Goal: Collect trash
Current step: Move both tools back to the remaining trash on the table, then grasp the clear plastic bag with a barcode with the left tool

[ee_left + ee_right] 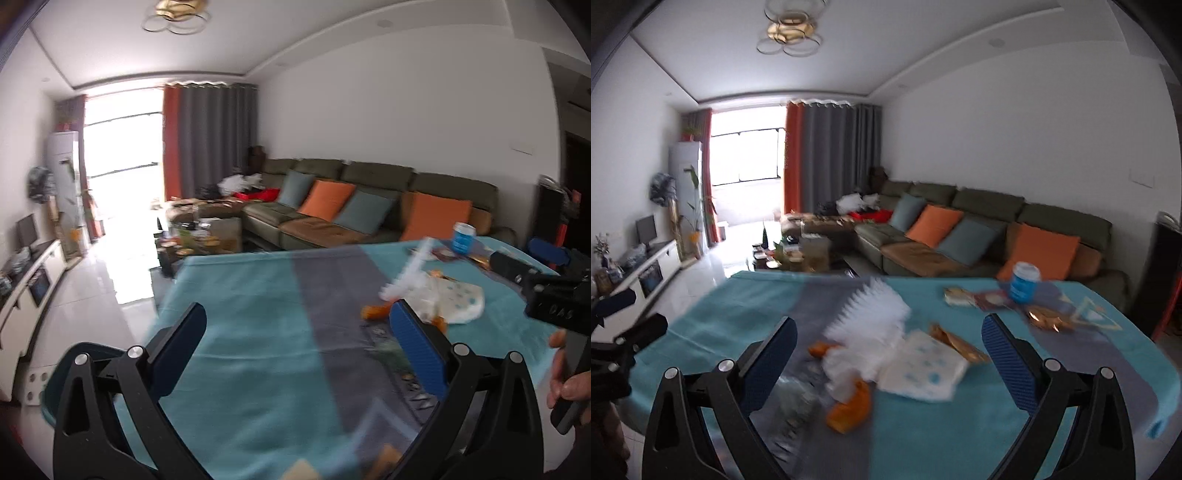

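A table with a teal and grey cloth holds trash. In the right wrist view, a crumpled white wrapper with blue dots, white crinkled plastic, orange peel pieces, golden wrappers and a blue paper cup lie ahead. My right gripper is open, above the white pile. My left gripper is open over the cloth, left of the same pile. The cup also shows in the left wrist view. The right gripper's body shows at right.
A green sofa with orange and blue cushions runs behind the table. A cluttered coffee table stands beyond. A white TV cabinet lines the left wall. A dark cabinet stands at far right.
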The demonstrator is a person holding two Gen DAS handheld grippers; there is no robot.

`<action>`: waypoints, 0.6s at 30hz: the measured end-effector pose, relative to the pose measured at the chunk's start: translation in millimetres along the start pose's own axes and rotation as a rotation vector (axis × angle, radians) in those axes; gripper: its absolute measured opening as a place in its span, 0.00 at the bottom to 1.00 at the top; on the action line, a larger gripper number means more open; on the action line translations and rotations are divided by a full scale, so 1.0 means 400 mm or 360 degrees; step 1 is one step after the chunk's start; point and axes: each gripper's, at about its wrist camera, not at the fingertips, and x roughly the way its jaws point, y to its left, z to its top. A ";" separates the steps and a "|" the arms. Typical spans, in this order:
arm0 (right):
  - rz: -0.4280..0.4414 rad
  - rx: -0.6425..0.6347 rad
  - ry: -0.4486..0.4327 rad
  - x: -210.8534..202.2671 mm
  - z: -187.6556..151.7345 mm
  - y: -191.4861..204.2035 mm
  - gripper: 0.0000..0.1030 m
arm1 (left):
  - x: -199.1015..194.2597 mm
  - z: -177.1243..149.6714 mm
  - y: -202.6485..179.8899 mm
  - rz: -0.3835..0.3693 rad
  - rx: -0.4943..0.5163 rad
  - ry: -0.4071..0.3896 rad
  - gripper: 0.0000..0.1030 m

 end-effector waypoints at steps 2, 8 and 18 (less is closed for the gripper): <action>-0.0009 -0.0009 0.0010 -0.005 -0.019 -0.010 0.94 | 0.020 -0.011 -0.029 -0.0045 0.0026 0.0015 0.95; 0.0042 0.0010 0.0108 0.014 -0.069 -0.022 0.94 | 0.060 -0.024 -0.105 -0.0181 0.0114 0.0059 0.95; 0.0077 0.0142 0.0212 0.042 -0.074 -0.061 0.94 | 0.128 -0.056 -0.157 -0.0284 0.0156 0.0176 0.95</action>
